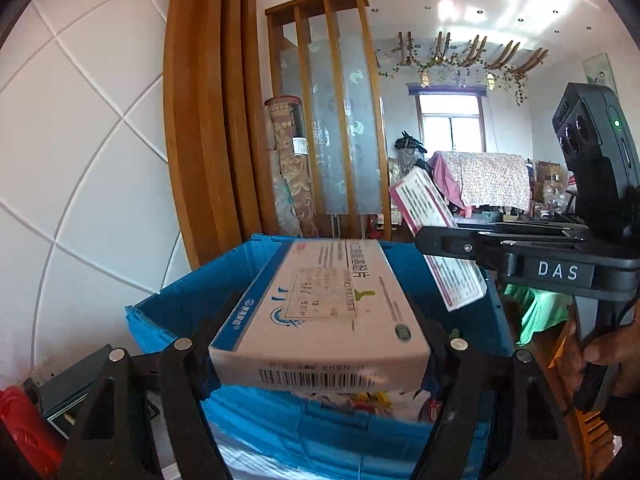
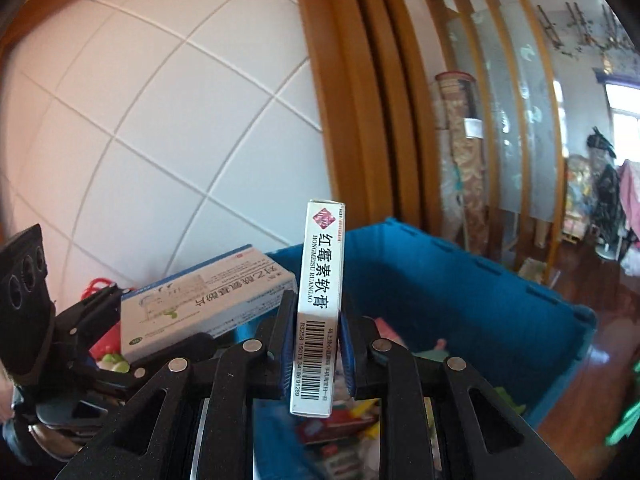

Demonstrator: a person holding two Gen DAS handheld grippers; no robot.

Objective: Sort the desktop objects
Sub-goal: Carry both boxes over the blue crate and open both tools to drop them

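blue-white box (image 1: 320, 312) clamped flat betw left fingers (image 1: 180, 356); slim box (image 2: 318, 304) upright betw right fingers (image 2: 280, 344), over blue bin (image 2: 460, 280).

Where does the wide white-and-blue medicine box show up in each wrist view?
Left wrist: the wide white-and-blue medicine box sits centre frame, clamped in the left hand-held gripper.
Right wrist: same box at lower left, held flat beside the narrow white ointment box.
Shared landmark: the blue plastic crate beneath both.
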